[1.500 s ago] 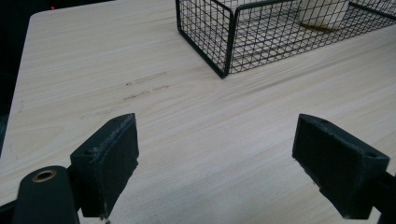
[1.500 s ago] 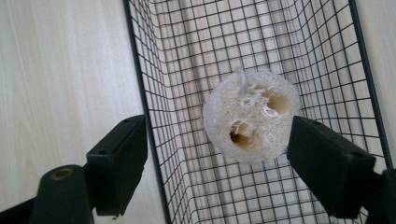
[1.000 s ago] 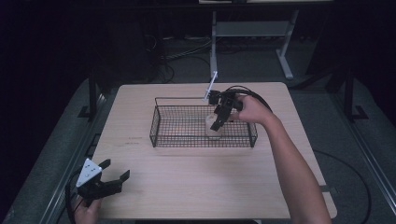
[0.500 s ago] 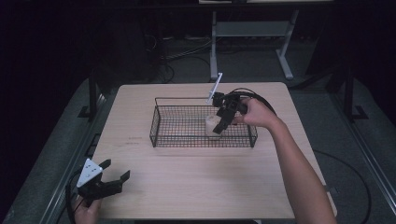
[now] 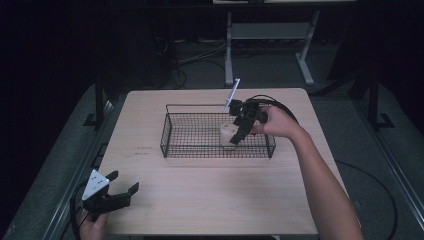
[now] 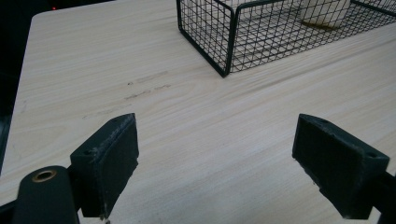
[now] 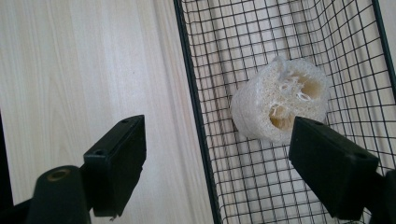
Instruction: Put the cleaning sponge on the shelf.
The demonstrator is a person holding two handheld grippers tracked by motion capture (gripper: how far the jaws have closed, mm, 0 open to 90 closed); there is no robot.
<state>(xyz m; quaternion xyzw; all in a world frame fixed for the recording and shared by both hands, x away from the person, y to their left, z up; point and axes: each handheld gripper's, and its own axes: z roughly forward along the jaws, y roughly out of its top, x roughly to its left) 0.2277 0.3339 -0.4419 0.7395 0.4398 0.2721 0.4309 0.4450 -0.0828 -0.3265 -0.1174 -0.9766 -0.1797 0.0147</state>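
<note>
Wooden table (image 5: 210,200) — one wire basket (image 5: 172,135), one loofah piece (image 7: 280,100) inside

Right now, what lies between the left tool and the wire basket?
Only bare tabletop, seen in the left gripper view, between the left tool and the wire basket.

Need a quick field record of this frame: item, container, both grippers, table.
item: loofah piece, pale, lying inside the basket, near its right end in the high view
container: black wire basket, mid-table
right gripper: over the basket, jaws open, just been opening, not clamped on the loofah piece
left gripper: open, nothing between the jaws, near front-left table corner
table: light wood
</note>
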